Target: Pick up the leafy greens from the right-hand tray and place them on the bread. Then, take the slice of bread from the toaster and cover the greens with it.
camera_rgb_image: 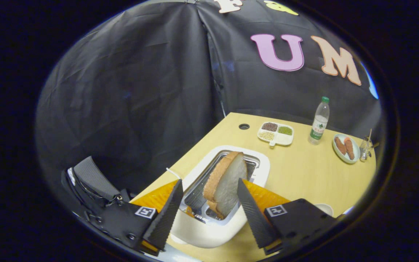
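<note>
Bread slice point(226, 183) seen tilted in toaster point(216, 203) slot at bench point(304, 171) left edge, between spread gripper point(209, 203) fingers, unpinched. Bottle point(319, 122) label unreadable.

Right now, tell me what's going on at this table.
A person's hand-held claw is at the white toaster, its two fingers spread on either side of a slice of bread that leans tilted in the slot. The right finger looks to be touching the slice; the left one stands apart, so the bread is not gripped yet. Beyond the toaster on the wooden table sit a divided tray of beans, a water bottle and a plate of sausages.
</note>
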`<action>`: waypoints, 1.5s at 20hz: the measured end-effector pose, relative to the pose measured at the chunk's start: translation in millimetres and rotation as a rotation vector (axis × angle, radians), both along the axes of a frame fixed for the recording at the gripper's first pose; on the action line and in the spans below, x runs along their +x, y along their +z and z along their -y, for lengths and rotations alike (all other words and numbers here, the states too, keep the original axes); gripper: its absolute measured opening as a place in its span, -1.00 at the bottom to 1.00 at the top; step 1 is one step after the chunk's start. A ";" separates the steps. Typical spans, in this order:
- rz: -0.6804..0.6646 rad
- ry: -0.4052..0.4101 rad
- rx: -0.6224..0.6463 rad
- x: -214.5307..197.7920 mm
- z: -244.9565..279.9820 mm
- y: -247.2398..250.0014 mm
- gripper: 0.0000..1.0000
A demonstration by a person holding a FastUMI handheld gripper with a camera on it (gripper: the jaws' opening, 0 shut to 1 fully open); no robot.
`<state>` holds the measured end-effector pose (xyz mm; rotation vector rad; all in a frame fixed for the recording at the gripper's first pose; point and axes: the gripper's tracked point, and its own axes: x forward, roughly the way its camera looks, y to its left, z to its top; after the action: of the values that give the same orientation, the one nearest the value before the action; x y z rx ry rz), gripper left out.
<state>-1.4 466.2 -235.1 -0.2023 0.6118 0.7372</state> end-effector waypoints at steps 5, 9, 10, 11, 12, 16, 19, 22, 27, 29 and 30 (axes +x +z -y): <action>-0.008 -0.053 0.001 10.8 12.0 2.3 -0.10; -0.003 -0.042 0.077 14.4 11.4 22.5 -0.55; 0.004 -0.039 0.095 15.2 12.8 28.9 -0.55; 0.007 -0.035 0.116 14.8 12.3 34.7 -0.55; 0.005 -0.034 0.137 14.1 12.5 40.7 -0.55; 0.011 -0.009 0.226 11.6 10.7 69.3 -0.56; 0.014 -0.006 0.304 10.8 15.4 97.8 -0.56; -0.003 -0.006 0.393 13.0 29.4 123.9 -0.57; 0.031 -0.067 0.366 28.4 82.0 126.2 -0.63; -0.002 -0.096 0.351 27.7 91.6 109.0 -0.63; -0.011 -0.103 0.347 28.3 97.0 103.8 -0.63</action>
<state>27.0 369.2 -131.2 0.1519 0.4915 0.7329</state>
